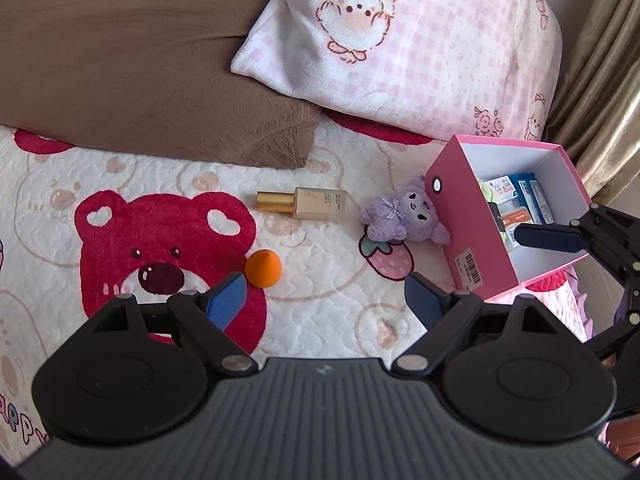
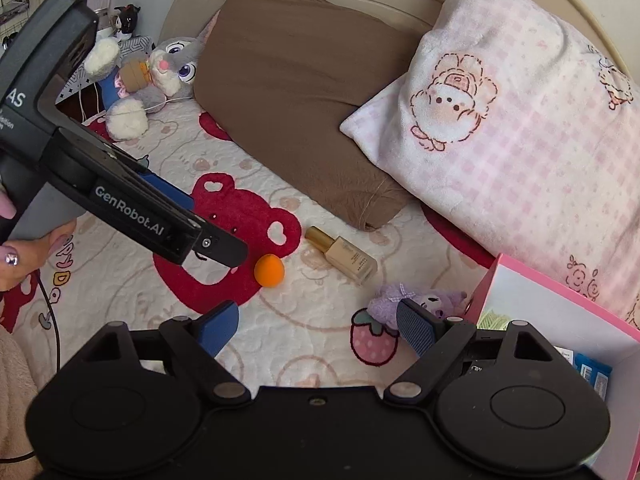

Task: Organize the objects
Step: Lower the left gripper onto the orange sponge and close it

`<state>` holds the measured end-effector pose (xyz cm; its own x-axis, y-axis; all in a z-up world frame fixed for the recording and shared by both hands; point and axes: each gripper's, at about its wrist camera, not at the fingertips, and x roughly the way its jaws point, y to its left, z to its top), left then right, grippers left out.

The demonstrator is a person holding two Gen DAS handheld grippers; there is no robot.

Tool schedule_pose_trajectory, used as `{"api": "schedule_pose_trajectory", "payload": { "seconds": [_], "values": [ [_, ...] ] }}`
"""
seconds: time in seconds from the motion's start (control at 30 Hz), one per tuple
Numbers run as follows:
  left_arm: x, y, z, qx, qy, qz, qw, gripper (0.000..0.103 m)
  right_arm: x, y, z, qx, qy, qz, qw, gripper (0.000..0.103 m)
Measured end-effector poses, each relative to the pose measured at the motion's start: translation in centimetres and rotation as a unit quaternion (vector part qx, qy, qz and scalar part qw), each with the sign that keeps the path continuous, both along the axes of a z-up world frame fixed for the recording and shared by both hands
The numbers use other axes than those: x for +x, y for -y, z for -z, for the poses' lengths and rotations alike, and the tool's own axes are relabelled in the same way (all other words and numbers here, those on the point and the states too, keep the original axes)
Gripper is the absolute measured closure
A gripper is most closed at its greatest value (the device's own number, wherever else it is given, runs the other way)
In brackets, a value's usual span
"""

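Left gripper (image 2: 224,256) beside rabbit plush (image 2: 160,68)

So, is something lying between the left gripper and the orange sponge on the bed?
Nothing visible does. The left gripper is open just above the blanket, and the orange sponge lies right beside its left finger.
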<state>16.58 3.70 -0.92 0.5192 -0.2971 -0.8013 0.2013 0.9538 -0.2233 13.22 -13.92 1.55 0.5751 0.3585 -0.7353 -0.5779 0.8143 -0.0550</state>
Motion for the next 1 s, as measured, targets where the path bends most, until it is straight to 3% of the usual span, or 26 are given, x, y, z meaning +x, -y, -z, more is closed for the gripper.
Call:
{"api": "schedule_pose_trajectory", "payload": {
  "seconds": [0.27,0.43,0.67,0.73,0.8,1.0],
  "values": [
    [2.2,-1.7,4.9,-0.016,0.017,-0.014,0.9996,0.017,2.2,-2.3,5.8,0.04,-0.02,-0.009,0.999,0.014],
    [3.7,-1.9,7.9,-0.014,0.001,0.0,0.9999,0.017,3.9,-3.5,9.1,0.073,-0.035,-0.016,0.997,0.014],
    [5.6,-2.6,11.7,-0.04,-0.004,0.011,0.9991,0.021,6.0,-5.5,13.6,0.085,-0.019,-0.021,0.996,0.014],
    [5.9,-2.8,12.6,-0.045,-0.003,0.014,0.9989,0.024,6.6,-6.0,14.6,0.076,-0.024,-0.026,0.996,0.014],
    [6.1,-3.0,13.4,-0.053,-0.01,0.014,0.9985,0.038,7.2,-6.5,15.5,0.069,-0.029,-0.032,0.997,0.015],
    [6.8,-4.2,14.8,-0.088,-0.014,-0.002,0.996,0.058,8.5,-7.7,17.3,0.069,-0.029,-0.036,0.997,0.023]
  ]
}}
